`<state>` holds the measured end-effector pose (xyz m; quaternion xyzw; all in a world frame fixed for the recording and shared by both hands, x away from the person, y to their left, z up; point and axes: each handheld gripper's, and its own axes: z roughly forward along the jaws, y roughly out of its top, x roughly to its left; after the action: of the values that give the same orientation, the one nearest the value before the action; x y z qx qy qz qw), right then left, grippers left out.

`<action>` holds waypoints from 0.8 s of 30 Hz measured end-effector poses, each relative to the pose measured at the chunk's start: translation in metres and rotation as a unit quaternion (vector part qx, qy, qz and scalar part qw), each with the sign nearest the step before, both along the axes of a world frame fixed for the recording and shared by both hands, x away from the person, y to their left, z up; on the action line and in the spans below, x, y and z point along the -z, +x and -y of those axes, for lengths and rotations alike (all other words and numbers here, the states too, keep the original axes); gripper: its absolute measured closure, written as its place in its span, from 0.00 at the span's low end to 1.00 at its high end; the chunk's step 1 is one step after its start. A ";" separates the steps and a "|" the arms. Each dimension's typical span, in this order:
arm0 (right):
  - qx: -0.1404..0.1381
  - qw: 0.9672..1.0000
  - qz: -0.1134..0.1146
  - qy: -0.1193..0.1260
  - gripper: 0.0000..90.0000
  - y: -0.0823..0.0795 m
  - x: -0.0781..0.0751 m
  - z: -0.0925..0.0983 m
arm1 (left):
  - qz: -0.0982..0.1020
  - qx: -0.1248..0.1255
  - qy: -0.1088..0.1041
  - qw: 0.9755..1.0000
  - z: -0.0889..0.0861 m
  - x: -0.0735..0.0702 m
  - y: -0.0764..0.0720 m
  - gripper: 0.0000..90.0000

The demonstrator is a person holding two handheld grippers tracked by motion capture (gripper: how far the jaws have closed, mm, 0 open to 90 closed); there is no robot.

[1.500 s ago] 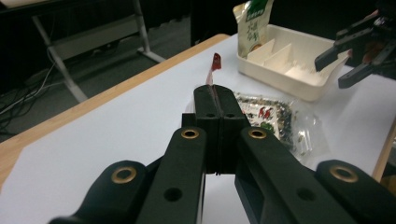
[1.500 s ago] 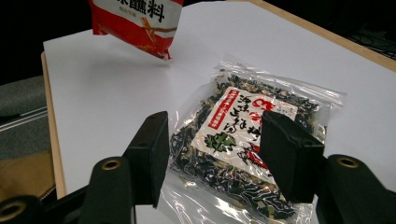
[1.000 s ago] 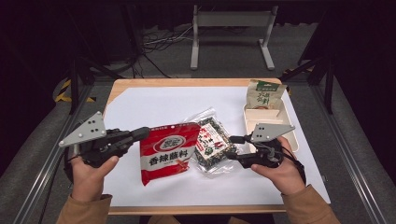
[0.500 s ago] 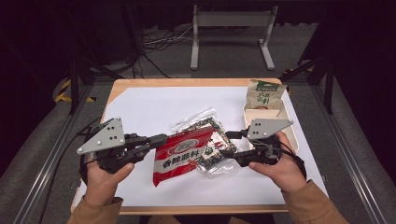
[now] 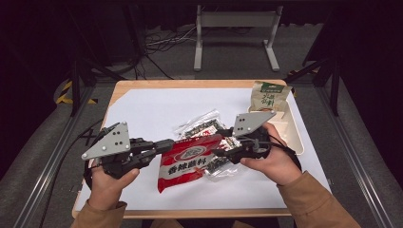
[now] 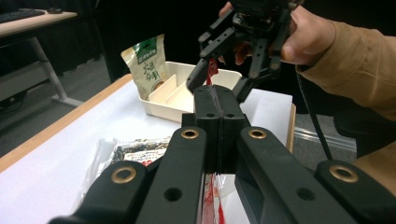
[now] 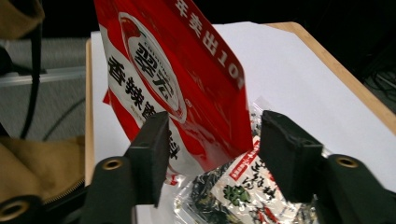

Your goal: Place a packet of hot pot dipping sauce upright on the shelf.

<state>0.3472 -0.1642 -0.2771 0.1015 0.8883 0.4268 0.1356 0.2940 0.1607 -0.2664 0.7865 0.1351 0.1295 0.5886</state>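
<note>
A red snack packet (image 5: 187,161) with white print hangs tilted above the table, pinched at its left edge by my left gripper (image 5: 166,145), whose jaws are shut on it. In the left gripper view a red sliver of the packet (image 6: 212,196) runs between the shut jaws of the left gripper (image 6: 215,93). My right gripper (image 5: 218,152) is at the packet's right edge. In the right gripper view the packet (image 7: 177,79) stands between the pads of the right gripper (image 7: 212,140) with a gap on the right side. These jaws have just been closing.
A clear packet of dark seaweed (image 5: 204,126) lies on the white sheet (image 5: 152,109) under the red packet. A white divided tray (image 5: 292,137) sits at the right edge, with a green-and-beige pouch (image 5: 268,97) standing at its far end.
The left gripper moved right and nearer with the red packet, which came up off the sheet and tilted. The right gripper rose to the packet's right edge.
</note>
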 end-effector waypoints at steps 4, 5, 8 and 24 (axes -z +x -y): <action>-0.018 1.000 0.008 -0.021 0.59 0.004 -0.002 -0.009 | 0.004 0.003 0.001 1.000 0.000 -0.001 -0.001 1.00; -0.028 0.999 0.005 -0.029 0.62 0.006 -0.002 -0.013 | 0.004 0.003 0.001 1.000 0.000 -0.001 -0.001 1.00; -0.036 0.999 0.003 -0.037 0.64 0.008 -0.002 -0.018 | 0.000 0.004 -0.003 1.000 -0.001 0.000 -0.001 1.00; -0.047 0.997 0.040 -0.042 0.99 0.006 -0.012 -0.020 | -0.001 -0.015 -0.002 1.000 -0.009 0.004 0.002 1.00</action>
<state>0.3527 -0.1445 -0.2646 0.0363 0.9030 0.3990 0.1552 0.2957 0.1697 -0.2701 0.7835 0.1479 0.1370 0.5878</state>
